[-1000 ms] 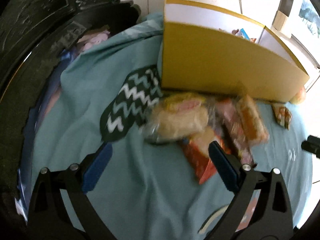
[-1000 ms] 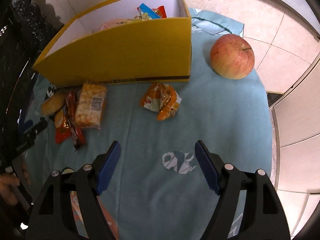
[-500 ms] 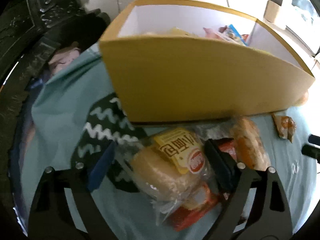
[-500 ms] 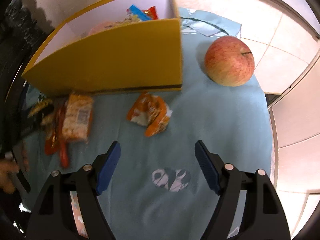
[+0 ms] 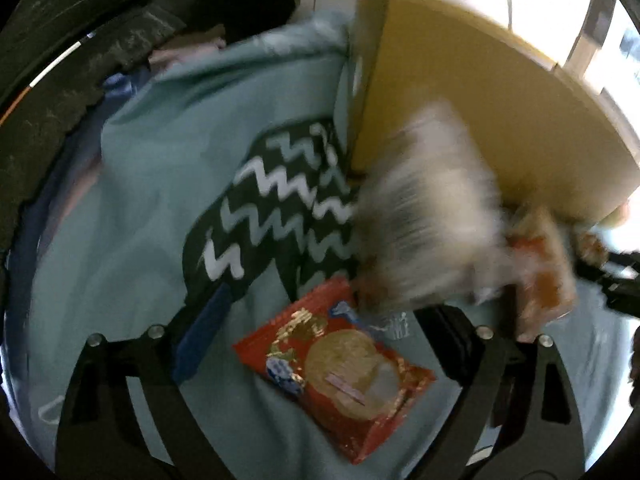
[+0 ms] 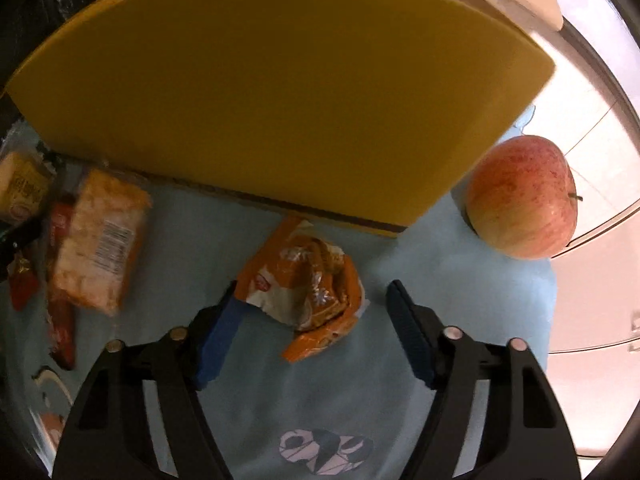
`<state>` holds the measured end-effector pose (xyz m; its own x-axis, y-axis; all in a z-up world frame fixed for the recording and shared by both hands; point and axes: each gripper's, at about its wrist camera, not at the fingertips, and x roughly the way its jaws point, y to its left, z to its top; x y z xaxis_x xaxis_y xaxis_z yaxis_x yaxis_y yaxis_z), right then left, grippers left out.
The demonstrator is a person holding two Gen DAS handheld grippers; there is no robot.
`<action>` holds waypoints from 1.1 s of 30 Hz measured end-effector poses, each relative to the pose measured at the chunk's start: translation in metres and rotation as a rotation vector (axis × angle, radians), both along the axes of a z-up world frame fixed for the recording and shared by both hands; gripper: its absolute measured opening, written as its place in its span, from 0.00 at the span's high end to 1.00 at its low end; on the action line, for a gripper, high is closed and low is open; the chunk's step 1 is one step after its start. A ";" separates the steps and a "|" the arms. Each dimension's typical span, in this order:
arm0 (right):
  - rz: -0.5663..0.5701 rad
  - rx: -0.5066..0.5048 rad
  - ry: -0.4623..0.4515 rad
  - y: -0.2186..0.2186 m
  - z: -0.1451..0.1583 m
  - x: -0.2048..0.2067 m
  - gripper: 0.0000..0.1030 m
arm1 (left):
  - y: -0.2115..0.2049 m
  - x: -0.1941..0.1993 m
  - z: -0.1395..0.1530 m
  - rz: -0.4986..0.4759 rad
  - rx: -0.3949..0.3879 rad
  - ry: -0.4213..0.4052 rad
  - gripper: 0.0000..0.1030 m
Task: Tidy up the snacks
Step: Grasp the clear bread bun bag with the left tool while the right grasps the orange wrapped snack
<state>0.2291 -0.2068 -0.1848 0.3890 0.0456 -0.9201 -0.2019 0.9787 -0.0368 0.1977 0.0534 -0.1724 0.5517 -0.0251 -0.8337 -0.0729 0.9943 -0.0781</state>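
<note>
A crumpled orange snack packet (image 6: 308, 288) lies on the teal cloth (image 6: 460, 300) before the yellow box (image 6: 280, 92). My right gripper (image 6: 312, 290) straddles it, jaws closing; the left pad touches the packet's edge and the right pad stands apart. My left gripper (image 5: 320, 312) is wide open over a red biscuit packet (image 5: 336, 372) lying flat on the cloth. A pale bread packet (image 5: 428, 216), smeared by motion, sits beyond the fingertips against the yellow box (image 5: 500, 120); no pad presses it. An orange cracker packet (image 5: 540, 272) lies to its right.
A red-yellow apple (image 6: 524, 200) rests right of the box near the cloth's edge. A cracker packet (image 6: 96, 240) and red wrappers (image 6: 60, 320) lie at the left. Dark carved furniture (image 5: 60, 60) borders the cloth on the far left; tiled floor lies beyond.
My right gripper dropped toward the orange packet and its jaws narrowed around it. In the left view the bread packet, between the fingers half a second ago, now blurs beyond them, uncovering the red packet.
</note>
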 end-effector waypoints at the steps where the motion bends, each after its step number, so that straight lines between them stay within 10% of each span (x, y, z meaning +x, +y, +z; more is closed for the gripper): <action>1: 0.009 0.001 0.002 0.001 0.001 0.000 0.49 | -0.001 -0.002 0.006 -0.006 -0.010 -0.030 0.10; 6: 0.103 0.076 0.025 0.010 0.005 -0.021 0.57 | -0.016 -0.004 0.023 -0.051 0.031 -0.115 0.09; 17: 0.043 0.054 -0.031 -0.006 0.020 -0.023 0.47 | -0.023 0.029 0.001 -0.107 0.219 -0.025 0.10; 19: 0.029 0.052 -0.030 -0.008 0.021 -0.019 0.47 | -0.028 0.025 0.001 -0.140 0.267 -0.038 0.36; 22: 0.035 0.061 -0.025 -0.007 0.020 -0.016 0.47 | -0.028 0.017 0.007 -0.178 0.208 -0.042 0.59; 30: 0.068 0.065 0.000 -0.002 0.000 -0.010 0.41 | -0.021 -0.018 0.030 -0.152 0.024 -0.098 0.60; 33: 0.072 0.122 0.058 -0.004 0.001 -0.006 0.58 | -0.025 -0.029 0.036 -0.161 -0.012 -0.094 0.60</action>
